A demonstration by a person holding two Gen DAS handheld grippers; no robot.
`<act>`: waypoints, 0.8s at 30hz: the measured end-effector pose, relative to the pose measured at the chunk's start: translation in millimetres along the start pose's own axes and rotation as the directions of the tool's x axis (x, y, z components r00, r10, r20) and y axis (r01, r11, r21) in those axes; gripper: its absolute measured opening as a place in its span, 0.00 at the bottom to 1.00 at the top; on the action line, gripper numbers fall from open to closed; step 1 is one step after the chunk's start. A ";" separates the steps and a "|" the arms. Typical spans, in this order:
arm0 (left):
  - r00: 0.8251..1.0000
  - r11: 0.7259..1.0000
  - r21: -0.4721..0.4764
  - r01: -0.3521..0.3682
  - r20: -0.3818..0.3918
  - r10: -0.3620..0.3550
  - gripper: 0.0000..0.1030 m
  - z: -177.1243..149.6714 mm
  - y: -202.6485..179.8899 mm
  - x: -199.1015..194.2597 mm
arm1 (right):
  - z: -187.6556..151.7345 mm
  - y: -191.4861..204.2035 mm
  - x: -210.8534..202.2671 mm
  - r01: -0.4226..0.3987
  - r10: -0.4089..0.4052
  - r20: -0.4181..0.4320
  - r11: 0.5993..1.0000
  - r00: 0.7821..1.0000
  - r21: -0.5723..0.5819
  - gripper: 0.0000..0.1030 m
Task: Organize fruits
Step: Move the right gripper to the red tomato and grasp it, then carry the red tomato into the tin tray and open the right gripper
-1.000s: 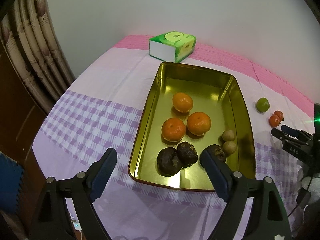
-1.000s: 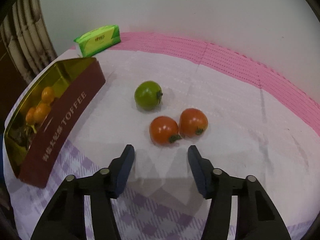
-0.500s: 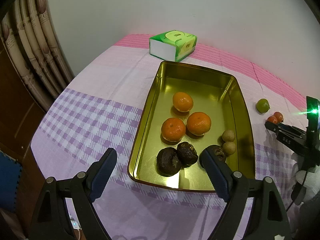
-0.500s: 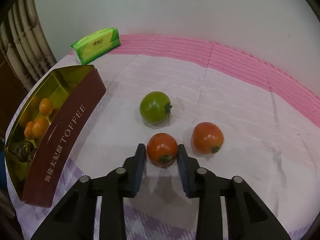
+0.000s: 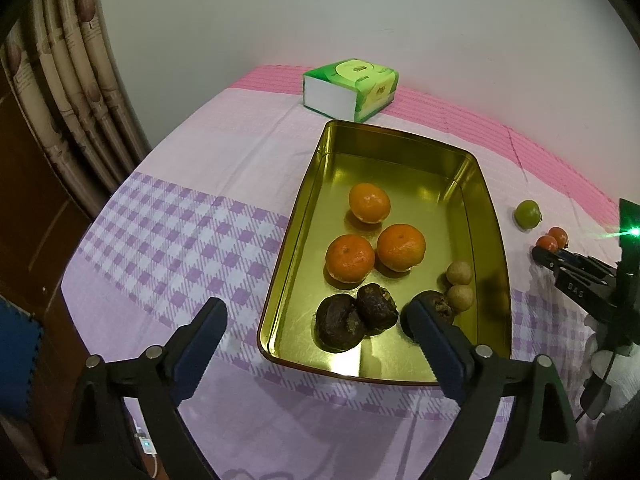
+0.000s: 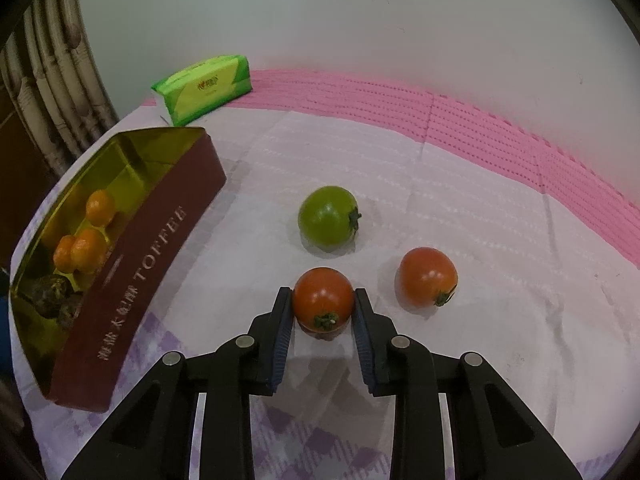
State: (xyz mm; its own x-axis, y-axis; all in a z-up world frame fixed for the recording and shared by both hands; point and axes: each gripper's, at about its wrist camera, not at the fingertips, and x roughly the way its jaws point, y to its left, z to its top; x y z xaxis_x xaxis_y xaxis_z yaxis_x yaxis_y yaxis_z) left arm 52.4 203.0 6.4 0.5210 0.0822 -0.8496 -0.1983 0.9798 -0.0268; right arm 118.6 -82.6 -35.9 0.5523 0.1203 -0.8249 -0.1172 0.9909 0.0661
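**Helper:** What do you have now?

**Me:** I have a red tomato [image 6: 323, 299]. My right gripper [image 6: 323, 305] is squeezed shut on its round sides, one pad on each side, and the little green stem faces me. It sits on the cloth, low in the middle of my right view.

**Helper:** Will it be hard to carry?

**Me:** I think it is light, smooth and a bit soft. If I squeeze too hard it may squash. If I hold too loose it may slip out, because it is round. The fat middle is the best place to hold, and I am there.

**Helper:** What is near it?

**Me:** Another red tomato [image 6: 427, 277] lies just beside it at three o'clock. A green tomato [image 6: 328, 216] lies near at twelve o'clock. The tin box [image 6: 132, 268] is off at nine o'clock, with oranges [image 5: 401, 246] and dark fruits [image 5: 340, 322] inside.

**Helper:** And your other tool?

**Me:** My left gripper [image 5: 316, 332] has just been opening wider. It is wide now, with nothing held. It hangs over the near end of the box.
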 end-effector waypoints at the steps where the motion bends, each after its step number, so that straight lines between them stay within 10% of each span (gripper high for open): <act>1: 1.000 1.000 0.002 -0.002 0.000 0.002 0.90 0.2 -0.1 -0.2 | 0.9 1.0 -2.5 -0.003 0.003 0.005 1.000 1.000 -0.001 0.30; 24: 0.993 0.978 -0.185 -0.095 0.052 0.106 0.96 12.1 57.4 -16.0 | 16.8 146.2 -46.0 -0.229 0.239 0.015 0.944 0.971 -0.238 0.30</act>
State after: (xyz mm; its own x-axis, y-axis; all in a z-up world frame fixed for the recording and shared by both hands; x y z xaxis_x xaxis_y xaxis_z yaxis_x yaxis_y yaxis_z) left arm 42.8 260.1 24.9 0.5393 0.1952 -0.8192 -0.3969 0.9169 -0.0428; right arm 89.9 57.7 21.1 0.5206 0.3544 -0.7768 -0.4334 0.8935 0.1172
